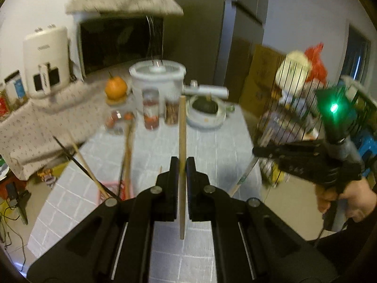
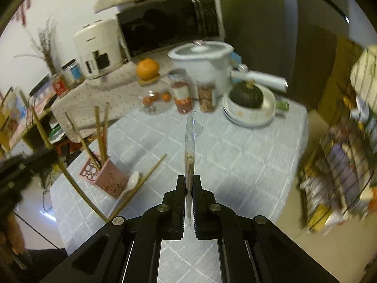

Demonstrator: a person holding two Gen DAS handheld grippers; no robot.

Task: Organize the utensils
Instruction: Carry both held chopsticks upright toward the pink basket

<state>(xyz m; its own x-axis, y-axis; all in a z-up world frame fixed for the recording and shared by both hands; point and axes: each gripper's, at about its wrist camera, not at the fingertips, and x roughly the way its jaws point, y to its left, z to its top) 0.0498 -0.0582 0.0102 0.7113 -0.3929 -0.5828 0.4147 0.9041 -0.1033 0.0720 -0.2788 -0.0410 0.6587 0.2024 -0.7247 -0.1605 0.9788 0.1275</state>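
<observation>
My left gripper is shut on a wooden chopstick and holds it upright above the grey-tiled table. My right gripper is shut on a pair of chopsticks in a clear plastic wrapper, held above the table; it also shows at the right of the left wrist view. A pink utensil holder with several chopsticks stands near the table's left edge; its rim shows in the left wrist view. A white spoon and a loose chopstick lie beside the holder.
At the back stand a white pot, spice jars, a bowl stack with a dark squash, an orange, a microwave and a white appliance. A wire rack stands right of the table.
</observation>
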